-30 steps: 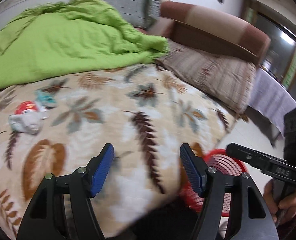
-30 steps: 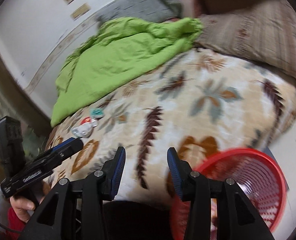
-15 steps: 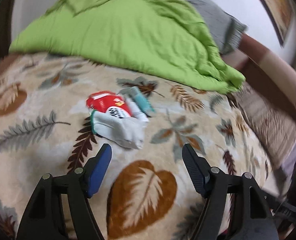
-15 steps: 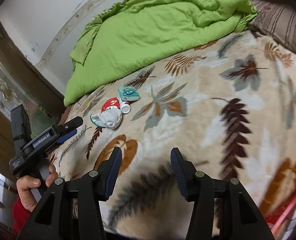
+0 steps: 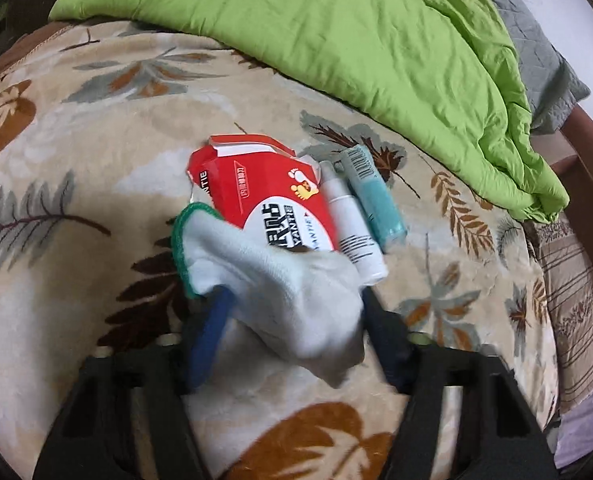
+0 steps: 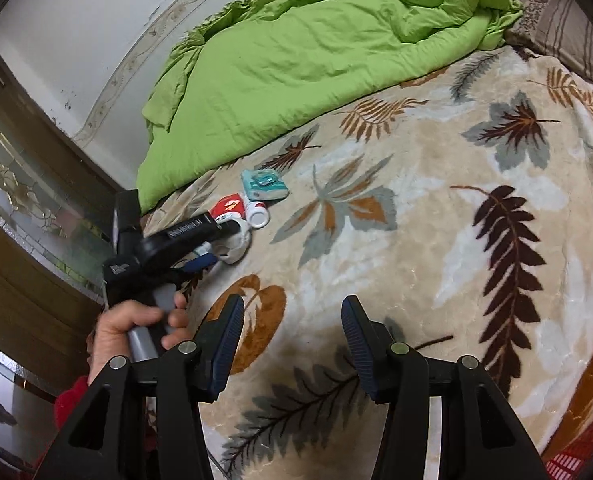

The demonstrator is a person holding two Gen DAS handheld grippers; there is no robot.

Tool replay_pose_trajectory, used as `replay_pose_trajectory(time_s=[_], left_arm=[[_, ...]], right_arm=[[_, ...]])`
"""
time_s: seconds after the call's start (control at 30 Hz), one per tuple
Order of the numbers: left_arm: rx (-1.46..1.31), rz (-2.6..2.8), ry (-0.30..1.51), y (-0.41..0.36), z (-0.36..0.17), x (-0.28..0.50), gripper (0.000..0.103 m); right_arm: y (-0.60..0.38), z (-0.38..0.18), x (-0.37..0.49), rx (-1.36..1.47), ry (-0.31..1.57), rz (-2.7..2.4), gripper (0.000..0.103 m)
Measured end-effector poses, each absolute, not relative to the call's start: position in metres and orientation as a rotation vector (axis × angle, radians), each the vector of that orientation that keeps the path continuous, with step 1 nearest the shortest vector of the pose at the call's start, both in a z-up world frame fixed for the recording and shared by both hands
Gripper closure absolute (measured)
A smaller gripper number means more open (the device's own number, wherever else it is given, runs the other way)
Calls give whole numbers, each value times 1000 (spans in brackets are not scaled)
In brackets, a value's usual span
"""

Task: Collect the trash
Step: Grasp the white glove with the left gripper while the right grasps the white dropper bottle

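A small pile of trash lies on the leaf-patterned blanket (image 5: pixel 76 152): a red packet (image 5: pixel 264 200), a white bottle (image 5: pixel 354 236), a teal box (image 5: pixel 376 200) and a white glove (image 5: pixel 280 280) with a green cuff. My left gripper (image 5: pixel 296 320) is down over the glove. Its jaws are closing with the glove between them; the glove still looks flat and unsqueezed. The right wrist view shows the same left gripper (image 6: pixel 204 258), the glove (image 6: pixel 238 246) and the teal box (image 6: pixel 264 186). My right gripper (image 6: pixel 292 340) hovers open over bare blanket with nothing between its fingers.
A crumpled green quilt (image 5: pixel 336 32) covers the far half of the bed. A striped pillow (image 5: pixel 576 300) lies at the right. A red mesh basket (image 6: pixel 576 456) shows at the lower right corner, off the bed. A hand (image 6: pixel 136 320) holds the left gripper's handle beside a wooden door (image 6: pixel 24 280).
The left gripper swung from the bed's edge to the trash pile, dropped onto the glove and narrowed its jaws. The right gripper swung away from the basket, then held still.
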State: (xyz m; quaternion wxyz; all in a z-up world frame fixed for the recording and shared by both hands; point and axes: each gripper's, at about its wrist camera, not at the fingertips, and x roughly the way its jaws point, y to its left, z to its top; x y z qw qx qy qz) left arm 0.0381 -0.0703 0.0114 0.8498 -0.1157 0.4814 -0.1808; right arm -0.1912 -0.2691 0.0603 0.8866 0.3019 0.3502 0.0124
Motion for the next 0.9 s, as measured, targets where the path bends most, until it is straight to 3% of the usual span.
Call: replay_pose_trajectory(time_s=[0.03, 0.13, 0.5, 0.57, 0.9], left_arm=[[-239, -387, 1004, -66, 12, 35, 61], [-262, -406, 985, -52, 18, 27, 69], [-148, -320, 838, -8, 49, 12, 69], [-158, -318, 839, -2, 50, 15, 69], [-170, -322, 839, 21, 50, 20, 69]], right_arm=[[-268, 59, -189, 631, 733, 29, 48], [-266, 55, -180, 652, 751, 52, 48], [-227, 66, -72, 479, 832, 148, 49], [-220, 61, -44, 464, 856, 141, 55], [-231, 18, 50, 541, 947, 57, 63]])
